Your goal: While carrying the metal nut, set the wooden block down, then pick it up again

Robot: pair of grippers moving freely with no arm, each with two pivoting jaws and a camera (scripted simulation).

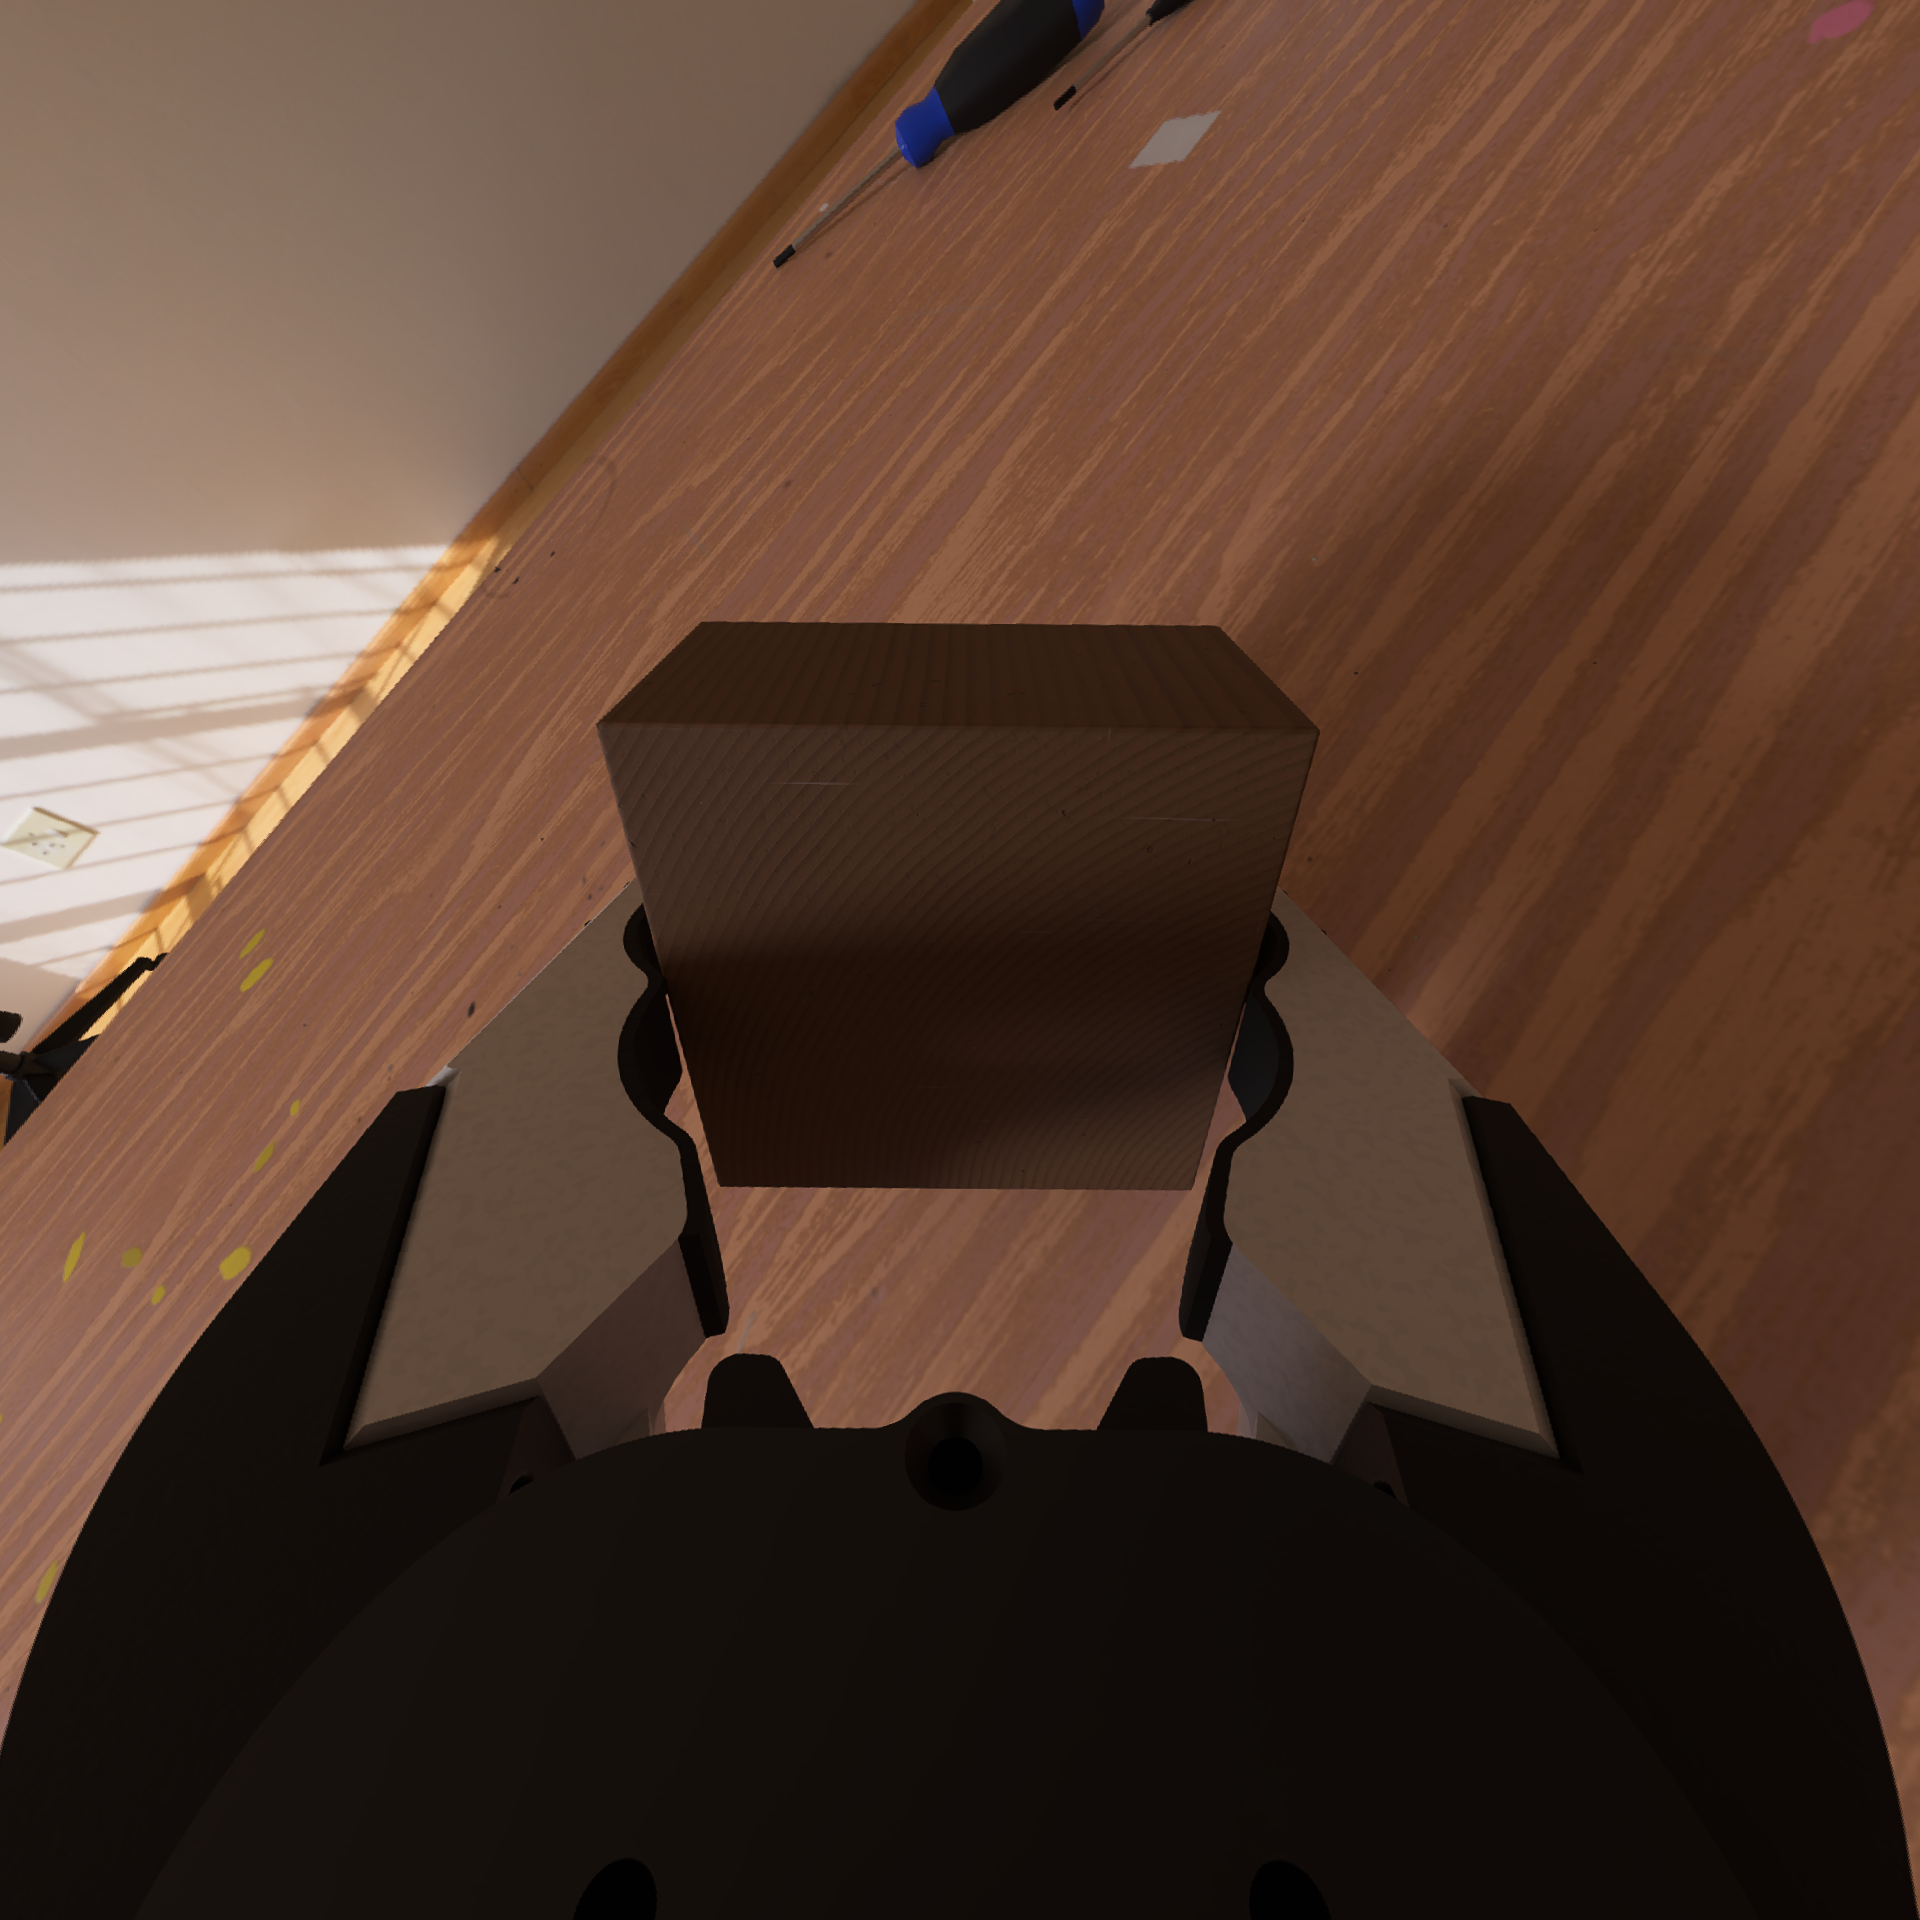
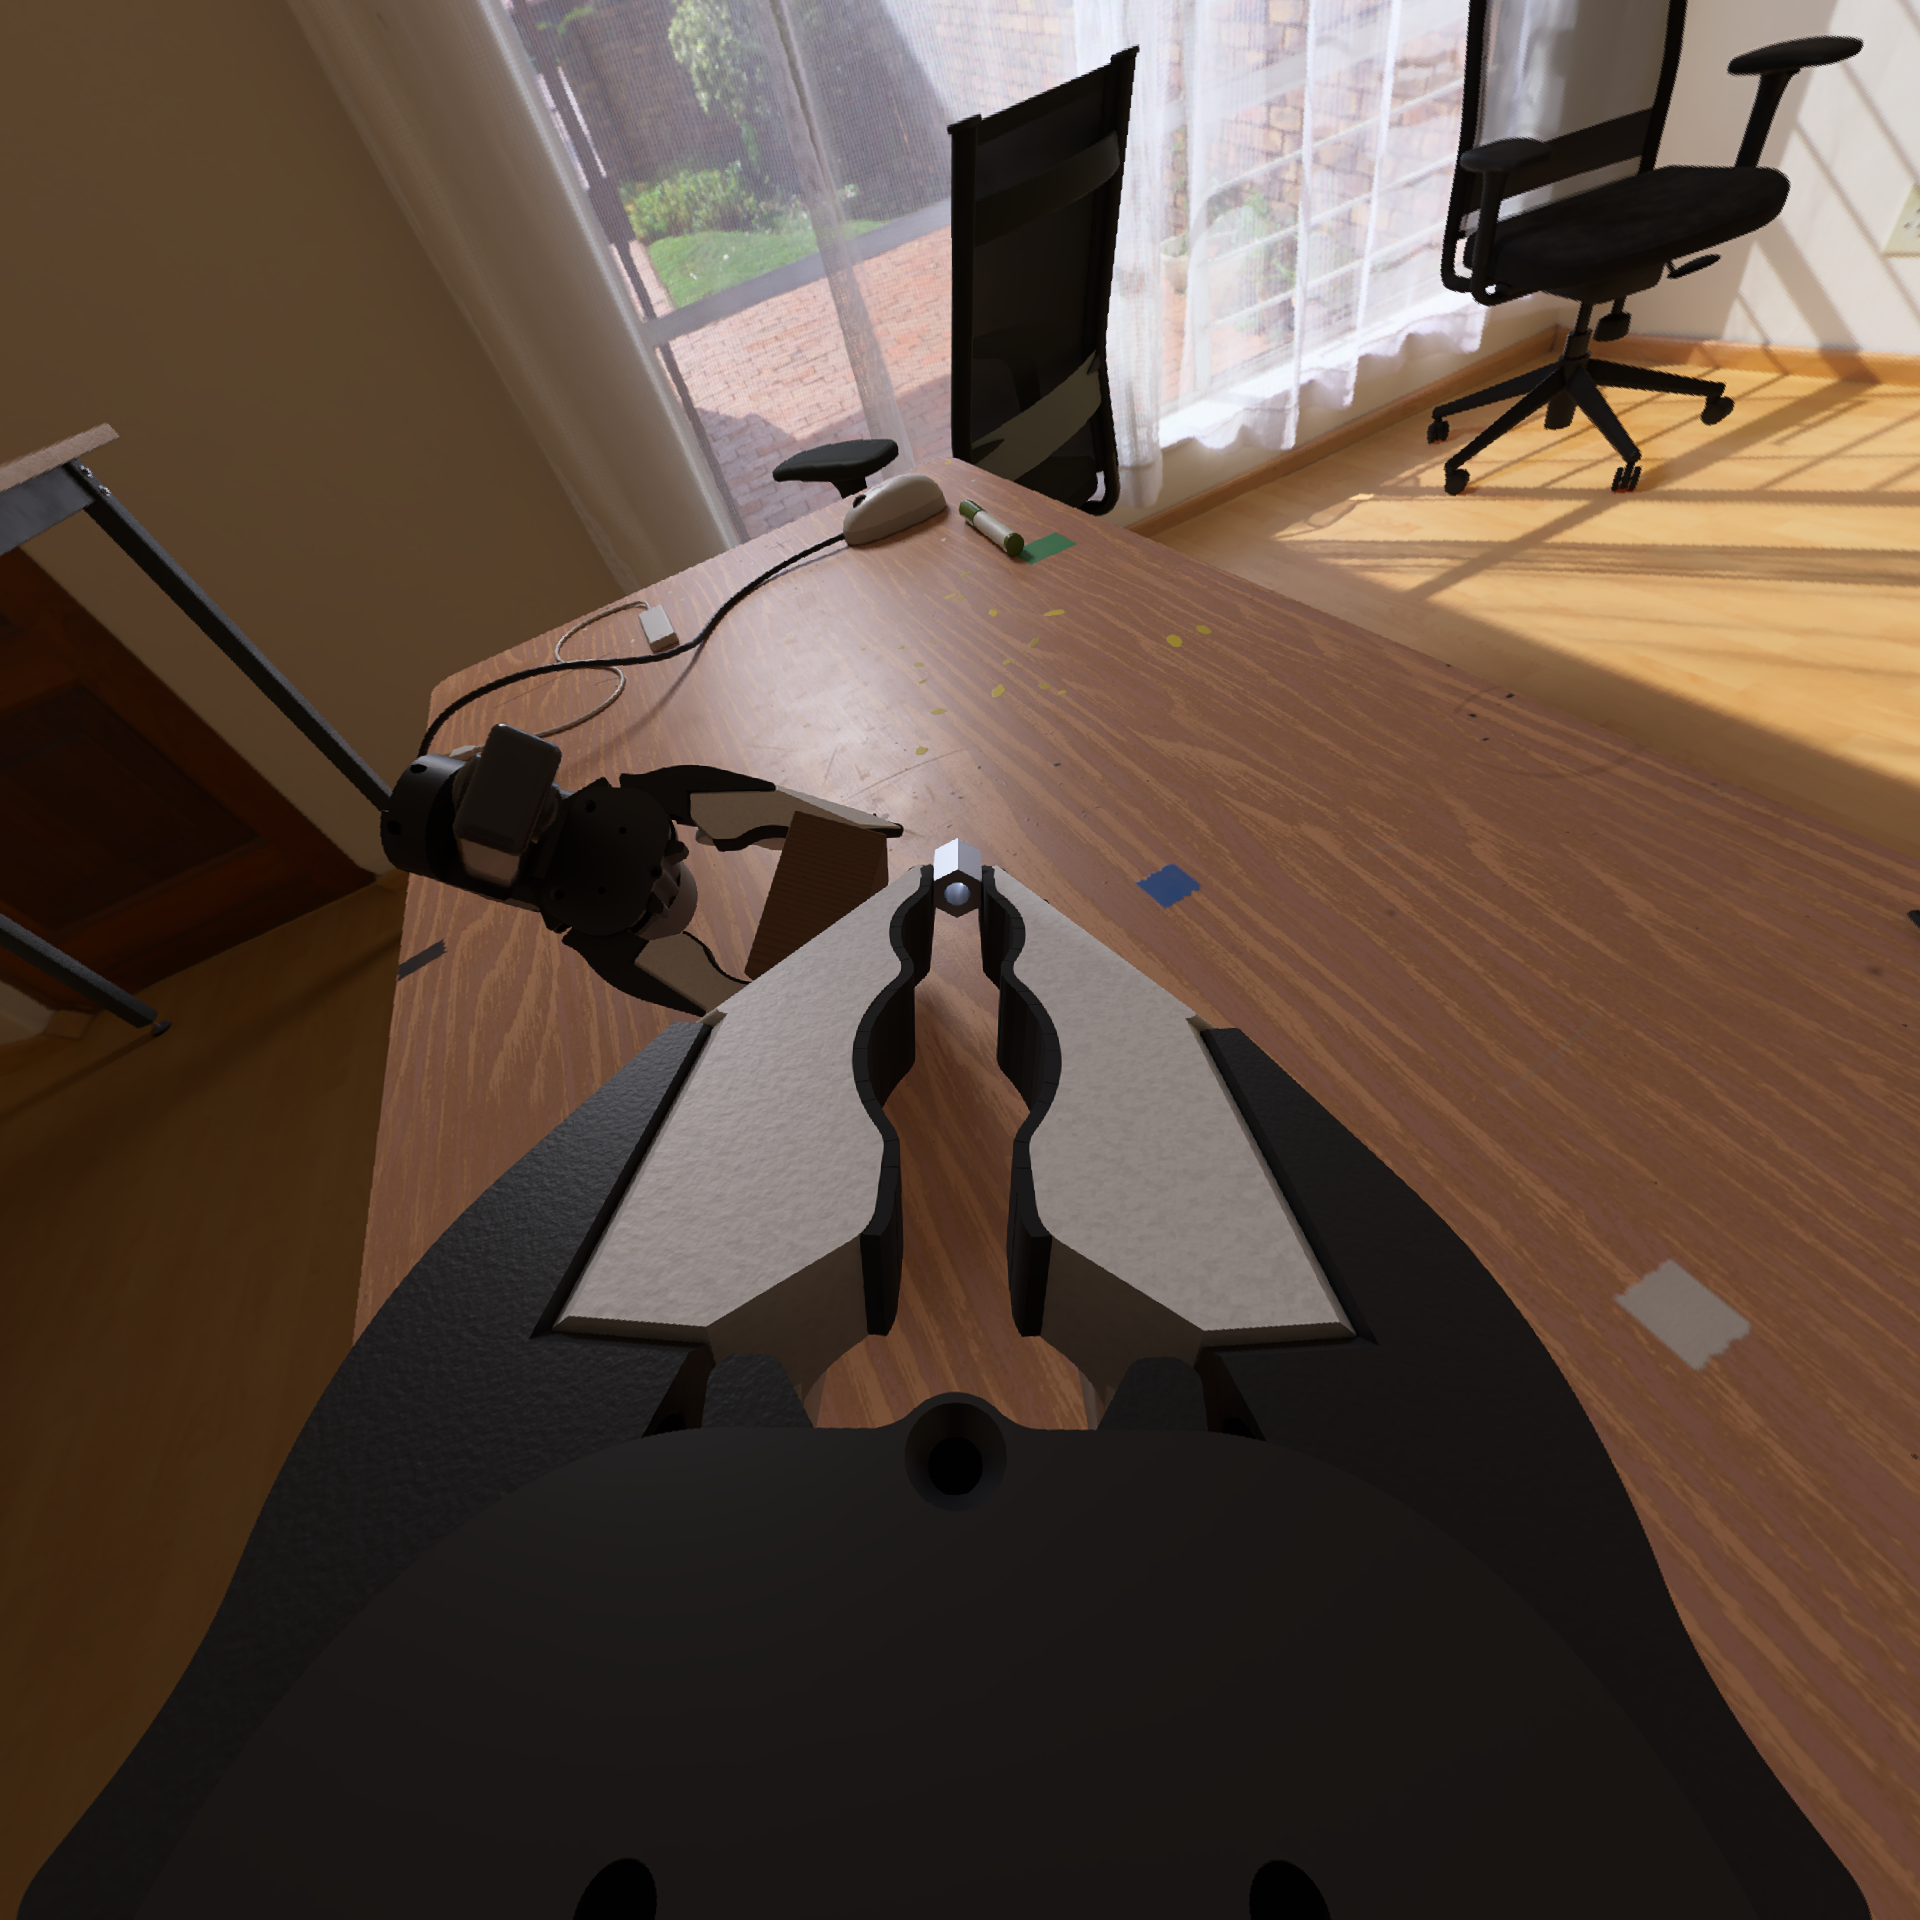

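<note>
In the left wrist view, the block (image 1: 951,935) is held at the centre of the frame between the jaws of the left gripper (image 1: 956,997), which are closed on its two sides. Whether it touches the table (image 1: 1455,623) cannot be told. A screwdriver (image 1: 992,78) is seen at the upper edge. In the right wrist view, the nut (image 2: 954,881) is pinched at the tips of the right gripper (image 2: 954,899), centre of the frame, above the table. To do the step well, the block should be lowered flat before the jaws are opened, and the nut kept firmly pinched.
</note>
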